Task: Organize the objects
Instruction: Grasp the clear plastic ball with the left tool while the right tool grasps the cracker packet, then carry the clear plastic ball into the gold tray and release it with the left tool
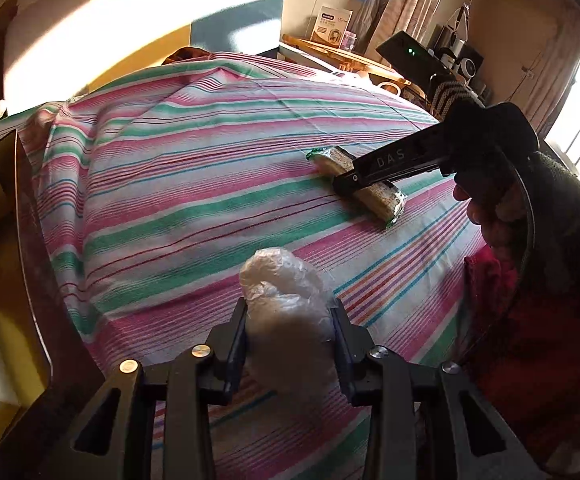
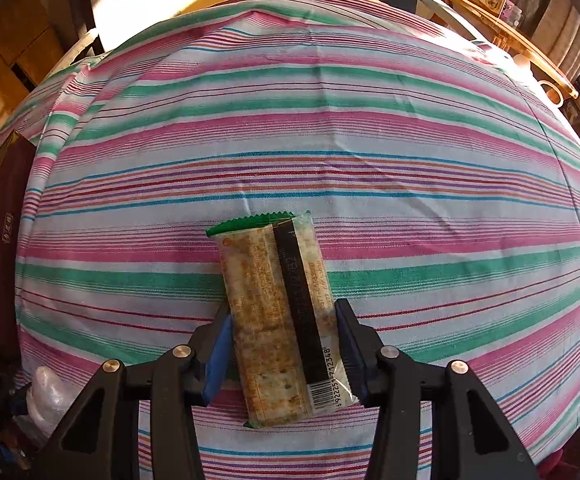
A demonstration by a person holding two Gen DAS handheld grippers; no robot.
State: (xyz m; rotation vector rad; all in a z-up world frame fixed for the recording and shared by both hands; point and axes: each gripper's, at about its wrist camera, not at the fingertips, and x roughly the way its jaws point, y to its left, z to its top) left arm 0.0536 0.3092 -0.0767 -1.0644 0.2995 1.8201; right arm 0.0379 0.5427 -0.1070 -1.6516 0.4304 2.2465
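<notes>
From the left wrist we look forward along our left gripper [image 1: 290, 336], low and close over the near edge of the striped bedspread [image 1: 194, 184], facing its far edge and the sunlit wall beyond. The right gripper [image 1: 354, 178] reaches in from the right edge over a cracker packet [image 1: 374, 188]. From the right wrist we look steeply down along our right gripper [image 2: 286, 344], close above that same cracker packet [image 2: 278, 304], facing the same far edge. Both views share the bedspread's middle, the packet, and the clear plastic bag [image 1: 290, 308], which shows at the right wrist's lower left corner [image 2: 46, 396].
</notes>
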